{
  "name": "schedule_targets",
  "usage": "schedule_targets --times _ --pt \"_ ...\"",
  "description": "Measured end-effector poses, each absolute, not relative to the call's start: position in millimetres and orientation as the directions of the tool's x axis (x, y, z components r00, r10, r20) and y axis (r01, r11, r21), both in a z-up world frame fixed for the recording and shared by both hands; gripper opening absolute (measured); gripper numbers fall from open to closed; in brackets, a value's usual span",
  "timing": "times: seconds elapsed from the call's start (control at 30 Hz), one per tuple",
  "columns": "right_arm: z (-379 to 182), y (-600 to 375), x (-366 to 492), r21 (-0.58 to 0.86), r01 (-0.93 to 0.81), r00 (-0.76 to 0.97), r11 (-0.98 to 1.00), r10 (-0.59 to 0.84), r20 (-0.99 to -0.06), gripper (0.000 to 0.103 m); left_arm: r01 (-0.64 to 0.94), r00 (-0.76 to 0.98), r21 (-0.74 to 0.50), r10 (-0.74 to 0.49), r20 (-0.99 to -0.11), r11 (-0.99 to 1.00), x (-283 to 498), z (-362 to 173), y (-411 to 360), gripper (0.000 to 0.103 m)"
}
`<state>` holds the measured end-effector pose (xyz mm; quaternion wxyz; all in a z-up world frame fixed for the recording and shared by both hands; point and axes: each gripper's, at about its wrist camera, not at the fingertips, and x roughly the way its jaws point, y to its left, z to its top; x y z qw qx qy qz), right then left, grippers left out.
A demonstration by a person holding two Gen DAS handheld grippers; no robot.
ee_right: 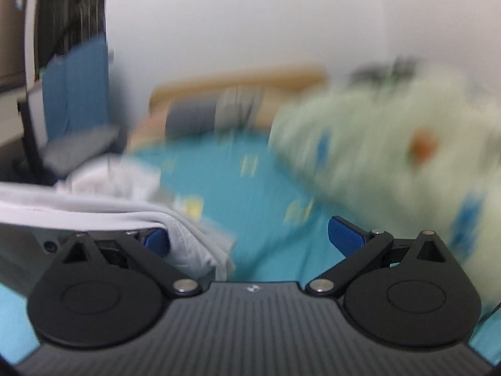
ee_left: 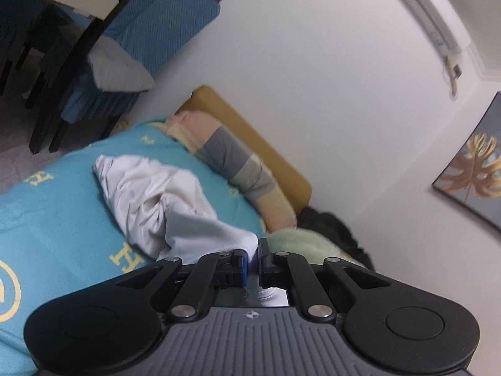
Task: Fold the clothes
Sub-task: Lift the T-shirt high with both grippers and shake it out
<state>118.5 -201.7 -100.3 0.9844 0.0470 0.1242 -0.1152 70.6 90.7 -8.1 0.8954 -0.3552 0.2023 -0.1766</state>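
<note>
White wall backs a bed (ee_left: 53,206) spread with a turquoise lettered sheet; a striped pillow (ee_left: 231,159) lies along the wooden headboard (ee_left: 260,144), and a pale green patterned blanket (ee_right: 391,144) is heaped at the bed's right side.

Task item: a white garment (ee_left: 150,194), crumpled, lying on the sheet. Its long axis runs diagonally away from the left gripper (ee_left: 253,261) toward the far left. One end rises into that gripper, whose blue pads stand nearly together, pinching the fabric.

Right gripper (ee_right: 250,238): jaws spread wide, nothing between them. The garment's folded edge drapes over its left finger (ee_right: 156,241); that view is motion-blurred.

Judgement: the right gripper needs to shift left to take a second corner. Bare sheet ahead gives room; the blanket crowds the right.
</note>
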Motion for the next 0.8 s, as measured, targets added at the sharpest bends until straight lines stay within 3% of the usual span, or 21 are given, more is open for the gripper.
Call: schedule_targets --times 0.13,0.2,0.3,0.37,0.47,0.53,0.7,0.77,0.8 --pt "-41.0 -192.3 60.7 0.017 0.285 0.958 0.958 -0.285 0.017 0.103 0.251 0.858 -0.703 -0.489 -0.157 0.666 54.6 13.1 95.0 0.006" --pt "-24.0 -185.9 35.3 -0.013 0.315 0.945 0.949 -0.312 0.099 0.103 0.290 0.856 -0.698 -0.503 -0.116 0.655 46.7 23.8 97.1 0.006" --pt "-24.2 -182.4 31.3 -0.075 0.326 0.945 0.942 -0.325 0.019 0.103 0.299 0.860 -0.680 -0.498 -0.111 0.670 41.3 28.9 97.1 0.006" --pt "-42.4 -188.5 53.3 -0.091 0.285 0.939 0.954 -0.297 -0.175 0.103 0.257 0.867 -0.673 -0.473 -0.156 0.693 45.9 21.3 96.2 0.006" --pt "-92.6 -210.5 92.5 -0.006 0.273 0.829 0.962 -0.238 -0.506 0.103 0.180 0.869 -0.687 -0.441 -0.224 0.704 57.3 7.5 100.3 0.006" --pt "-118.9 -229.5 105.6 0.095 0.295 0.768 0.951 -0.177 -0.615 0.103 0.138 0.862 -0.689 -0.429 -0.271 0.711 67.2 -0.2 101.3 0.004" --pt "-94.8 -226.9 106.4 0.085 0.239 0.856 0.967 -0.168 -0.489 0.103 0.078 0.837 -0.622 -0.391 -0.384 0.779 84.8 -17.4 100.9 0.006" --pt "-82.3 -224.2 105.7 0.069 0.213 0.891 0.975 -0.166 -0.422 0.103 0.056 0.813 -0.596 -0.383 -0.438 0.801 93.6 -23.9 98.8 0.012" --pt "-76.0 -222.8 105.4 0.060 0.201 0.907 0.978 -0.163 -0.388 0.103 0.039 0.802 -0.572 -0.367 -0.472 0.819 96.9 -26.9 97.3 0.020"
